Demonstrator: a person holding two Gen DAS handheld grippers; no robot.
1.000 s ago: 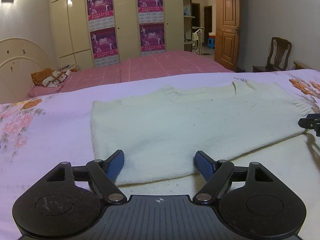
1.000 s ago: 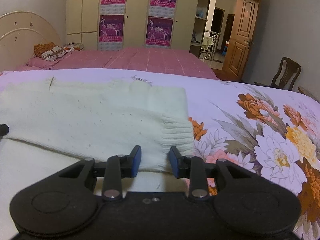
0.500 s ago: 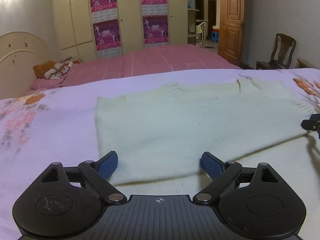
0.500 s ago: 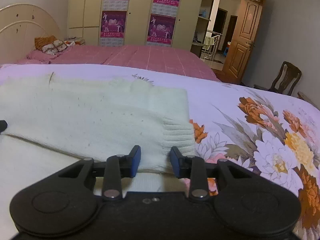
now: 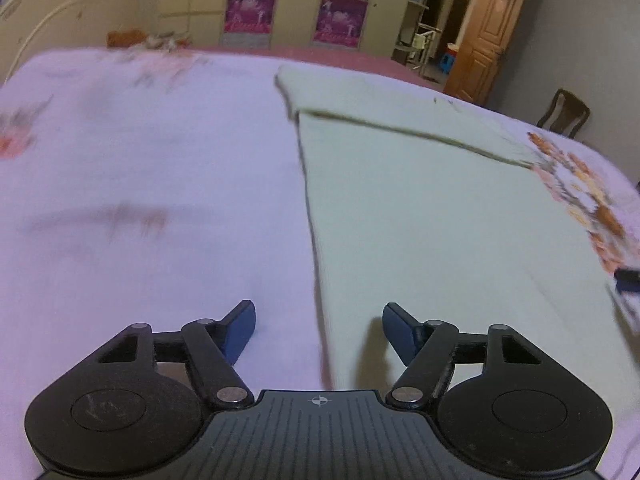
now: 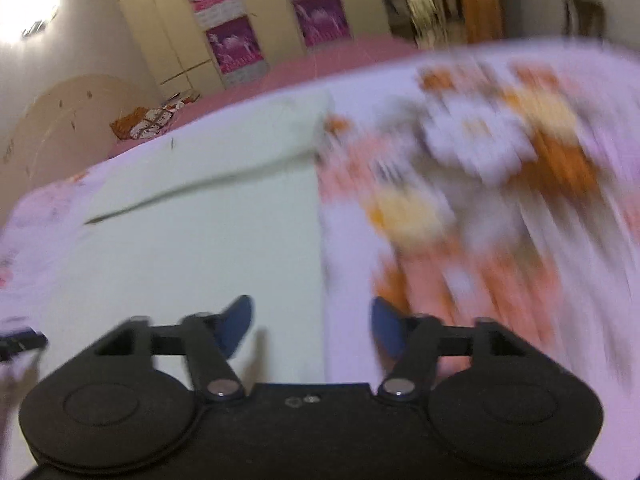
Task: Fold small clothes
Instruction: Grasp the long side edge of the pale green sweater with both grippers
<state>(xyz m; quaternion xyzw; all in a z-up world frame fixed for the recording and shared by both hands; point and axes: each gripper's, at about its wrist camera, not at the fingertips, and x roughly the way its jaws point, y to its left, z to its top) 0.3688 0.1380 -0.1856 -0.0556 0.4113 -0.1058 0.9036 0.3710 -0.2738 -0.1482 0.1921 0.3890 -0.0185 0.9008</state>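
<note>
A cream knitted sweater point(image 5: 432, 208) lies flat on the flowered bedsheet point(image 5: 152, 168), its far part folded over toward me. My left gripper point(image 5: 318, 328) hovers over the sweater's left edge, which runs between the fingers; the jaws are closing and press on nothing. In the right wrist view the sweater point(image 6: 188, 248) fills the left half. My right gripper point(image 6: 312, 324) straddles its right edge, jaws opening, pads clear of the cloth. Each gripper's tip shows at the rim of the other view: right point(image 5: 626, 280), left point(image 6: 20, 342). Both views are motion-blurred.
A second bed with a pink cover point(image 6: 256, 80) stands behind. A cream wardrobe with purple posters point(image 5: 340, 20) lines the back wall. A wooden door point(image 5: 480, 40) and a dark chair point(image 5: 564, 114) are at the right, a pale headboard point(image 6: 60, 128) at the left.
Both grippers have left the folded edge, pulled back toward me and swung apart to the sweater's two side edges. The right jaws are wider than before. The fold stays lying on the sweater.
</note>
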